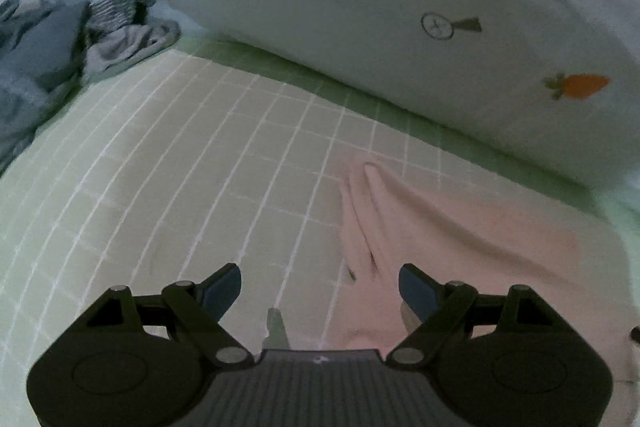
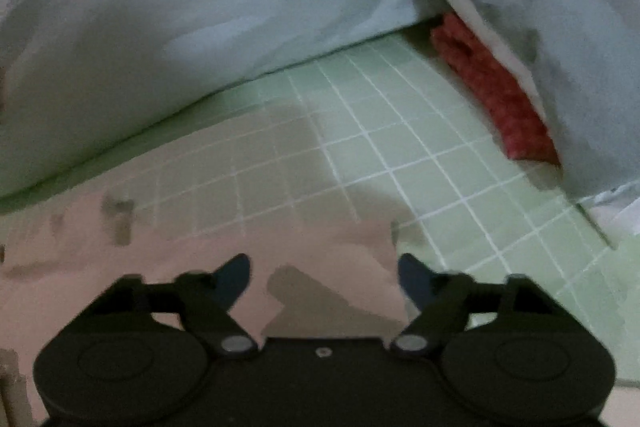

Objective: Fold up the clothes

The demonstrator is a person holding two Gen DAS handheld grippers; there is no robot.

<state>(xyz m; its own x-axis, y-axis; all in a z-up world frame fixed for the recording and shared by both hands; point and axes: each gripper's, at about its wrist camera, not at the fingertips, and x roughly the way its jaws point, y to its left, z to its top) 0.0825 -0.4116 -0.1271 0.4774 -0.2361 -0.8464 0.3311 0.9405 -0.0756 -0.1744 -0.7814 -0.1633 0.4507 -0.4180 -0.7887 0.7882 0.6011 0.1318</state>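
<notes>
left tongs [image 1: 320, 291] over creased pink garment [image 1: 432, 227]

Soft matt cloth everywhere here. The bed sheet [image 1: 168, 163] is a smooth green woven fabric crossed by thin white grid lines, no shine at all. On it, the pink garment [image 1: 440, 227] looks like a fine, soft knit, creased into gentle ridges. The white quilt [image 1: 360, 7] is puffy, smooth cotton-like cloth with printed carrot motifs. Off at the edge, the pile of clothes [image 1: 100, 39] shows grey jersey and a ribbed striped piece. The red cloth [image 2: 500, 99] looks nubbly, rougher. The left gripper [image 1: 320, 291] is matt black plastic with dull metal pins and blue rubbery pads [image 1: 224, 291].
</notes>
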